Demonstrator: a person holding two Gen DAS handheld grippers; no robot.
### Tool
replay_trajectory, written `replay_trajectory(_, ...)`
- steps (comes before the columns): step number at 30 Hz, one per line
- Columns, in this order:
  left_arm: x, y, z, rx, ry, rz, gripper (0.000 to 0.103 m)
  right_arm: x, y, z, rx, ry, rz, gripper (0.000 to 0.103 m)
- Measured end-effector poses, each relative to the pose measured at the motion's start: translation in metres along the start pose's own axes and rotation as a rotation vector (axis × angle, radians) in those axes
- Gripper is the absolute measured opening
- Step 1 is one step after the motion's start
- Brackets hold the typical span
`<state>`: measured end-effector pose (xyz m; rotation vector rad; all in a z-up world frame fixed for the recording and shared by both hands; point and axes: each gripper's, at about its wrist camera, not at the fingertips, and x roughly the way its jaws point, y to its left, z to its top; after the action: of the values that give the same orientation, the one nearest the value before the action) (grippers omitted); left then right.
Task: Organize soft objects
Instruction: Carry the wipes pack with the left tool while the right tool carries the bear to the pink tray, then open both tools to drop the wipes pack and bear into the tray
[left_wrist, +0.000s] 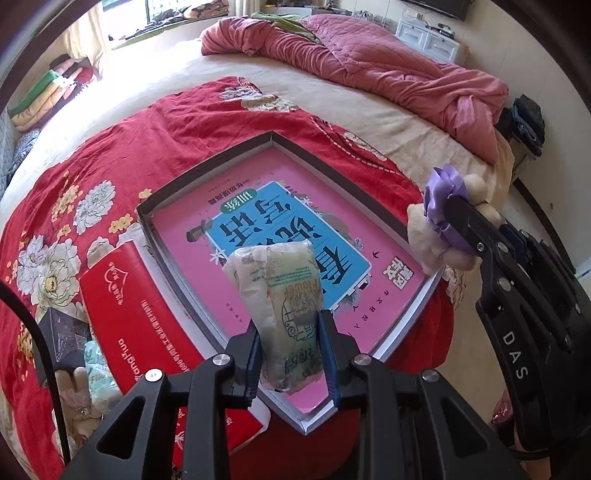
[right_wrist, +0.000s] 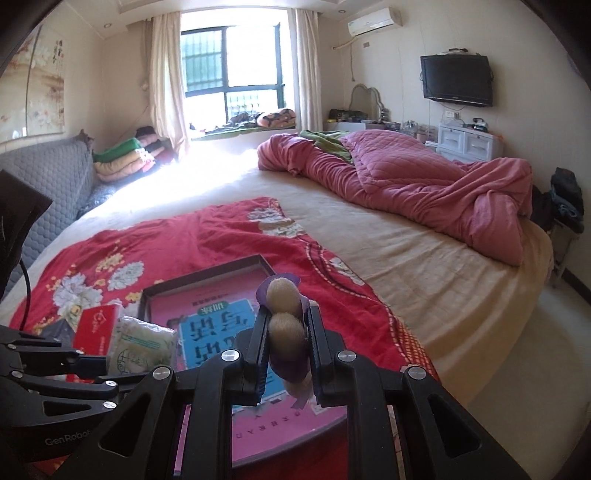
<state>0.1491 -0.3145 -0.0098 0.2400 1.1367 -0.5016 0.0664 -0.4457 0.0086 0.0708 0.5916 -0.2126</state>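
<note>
A soft pale tissue pack (left_wrist: 280, 291) with green print sits between the blue pads of my left gripper (left_wrist: 290, 325), which is shut on it. The pack hangs over the near part of a shallow grey-rimmed tray (left_wrist: 207, 173) with a pink and blue book (left_wrist: 255, 206) lying in it. At the tray's right edge my right gripper (left_wrist: 452, 210) is shut on a cream plush toy (left_wrist: 419, 229) with a purple ribbon. In the right wrist view the plush toy (right_wrist: 284, 295) fills the right gripper (right_wrist: 286, 314) above the tray (right_wrist: 199, 276). To the left there, the left gripper (right_wrist: 107, 369) holds the tissue pack (right_wrist: 144, 343).
The tray lies on a red floral cloth (left_wrist: 110, 147) spread over a bed. A red tissue box (left_wrist: 136, 306) lies left of the tray, with a black box (left_wrist: 66, 332), another pale pack (left_wrist: 98, 373) and a plush (left_wrist: 77, 398) beside it. A pink quilt (right_wrist: 424, 184) is heaped at the far right.
</note>
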Motion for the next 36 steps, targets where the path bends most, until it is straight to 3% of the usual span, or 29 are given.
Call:
replay_trajectory(7,0.024,-0.006,0.002,0.023,0.069,-0.015,0.029,0.034,0.009,-0.019,-0.15,0.097,-0.104,0.019)
replay_trajectory(11,0.035,-0.004,0.004,0.025,0.094,-0.013,0.029,0.05,0.002,-0.027,-0.087,0.175,-0.018,0.019)
replay_trajectory(18,0.048,-0.006,0.004,0.031,0.121,-0.007,0.029,0.056,-0.007,-0.03,0.052,0.194,0.132,0.025)
replay_trajectory(28,0.061,-0.003,0.004,0.022,0.161,0.015,0.03,0.068,-0.029,-0.033,0.343,0.221,0.358,0.037)
replay_trajectory(29,0.062,-0.003,0.003,0.024,0.161,0.015,0.03,0.07,-0.029,-0.033,0.354,0.231,0.365,0.037)
replay_trajectory(31,0.063,-0.004,0.004,0.031,0.162,0.015,0.031,0.075,-0.027,-0.035,0.356,0.266,0.362,0.052)
replay_trajectory(36,0.065,-0.007,0.003,0.035,0.17,0.013,0.034,0.072,-0.023,-0.035,0.327,0.263,0.346,0.053)
